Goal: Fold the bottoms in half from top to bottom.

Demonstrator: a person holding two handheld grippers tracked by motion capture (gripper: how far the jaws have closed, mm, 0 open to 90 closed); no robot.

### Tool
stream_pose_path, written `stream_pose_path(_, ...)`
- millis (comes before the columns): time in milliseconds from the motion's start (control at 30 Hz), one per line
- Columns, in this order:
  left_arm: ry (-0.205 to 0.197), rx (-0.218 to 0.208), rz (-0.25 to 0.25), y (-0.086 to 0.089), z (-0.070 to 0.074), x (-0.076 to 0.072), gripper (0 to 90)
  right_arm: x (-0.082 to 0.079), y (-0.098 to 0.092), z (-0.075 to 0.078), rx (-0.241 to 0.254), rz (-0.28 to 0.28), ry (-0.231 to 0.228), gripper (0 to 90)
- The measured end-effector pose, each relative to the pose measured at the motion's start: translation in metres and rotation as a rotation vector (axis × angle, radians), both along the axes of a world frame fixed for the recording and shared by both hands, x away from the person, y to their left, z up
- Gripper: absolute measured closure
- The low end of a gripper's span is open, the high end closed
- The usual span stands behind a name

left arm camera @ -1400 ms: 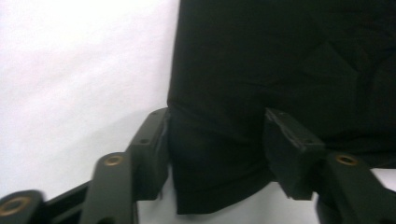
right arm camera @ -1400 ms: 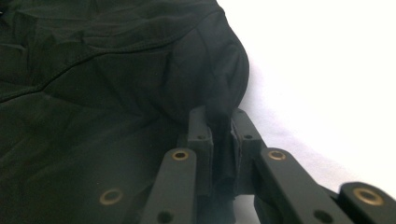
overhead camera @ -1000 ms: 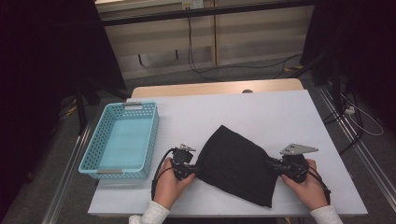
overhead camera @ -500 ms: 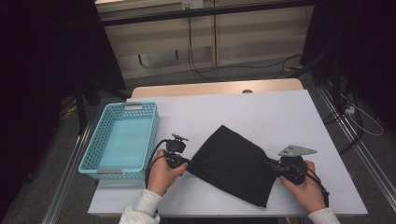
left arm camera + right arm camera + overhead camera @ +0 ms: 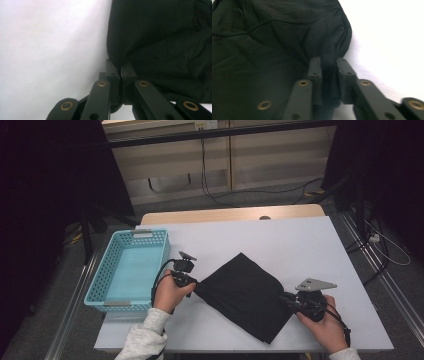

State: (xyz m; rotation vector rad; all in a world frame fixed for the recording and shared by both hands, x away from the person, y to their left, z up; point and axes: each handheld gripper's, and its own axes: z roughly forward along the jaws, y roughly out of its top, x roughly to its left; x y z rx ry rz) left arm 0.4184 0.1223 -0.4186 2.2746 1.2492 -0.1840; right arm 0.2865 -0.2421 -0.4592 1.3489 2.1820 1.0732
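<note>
A black cloth [image 5: 245,295] lies folded on the white table [image 5: 280,245], stretched between both hands. My left gripper [image 5: 192,283] is shut on the cloth's left corner; in the left gripper view the fabric [image 5: 162,42] is pinched between the closed jaws of the left gripper [image 5: 121,65]. At the cloth's right edge my right gripper [image 5: 285,298] is shut on a thick fold. In the right gripper view that bunched fold of cloth [image 5: 274,40] sits between the jaws of the right gripper [image 5: 329,62].
A light blue plastic basket [image 5: 131,269] stands at the table's left edge, just left of my left hand. A wooden strip [image 5: 230,214] runs along the table's far edge. Cables [image 5: 385,245] lie on the floor to the right.
My left gripper has pulled the cloth's left corner leftward and slightly away from me, drawing the fabric flatter and wider. The right gripper has held its place.
</note>
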Motion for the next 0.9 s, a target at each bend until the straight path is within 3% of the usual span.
stream_pose_path(433,-0.010,0.010,-0.007,0.001,0.004,0.019,87.1,0.014,-0.001,-0.002,-0.014,-0.098,-0.023,35.7)
stream_pose_path(533,-0.021,0.013,-0.003,0.003,0.007,0.024,87.1,0.020,0.000,-0.004,0.037,-0.110,0.008,31.6)
stream_pose_path(600,-0.023,0.009,-0.003,0.004,0.008,0.026,87.1,0.021,0.005,-0.007,0.033,-0.091,0.027,26.7)
stream_pose_path(667,-0.018,0.009,-0.012,0.004,0.009,0.026,87.1,0.020,0.012,-0.007,-0.005,-0.071,0.023,26.7)
stream_pose_path(767,-0.024,0.009,-0.011,0.004,0.009,0.025,87.0,0.016,0.019,-0.008,-0.009,-0.065,0.021,27.6)
stream_pose_path(900,-0.018,0.016,-0.021,0.005,0.010,0.024,87.0,0.012,0.024,-0.007,-0.006,-0.063,0.023,38.5)
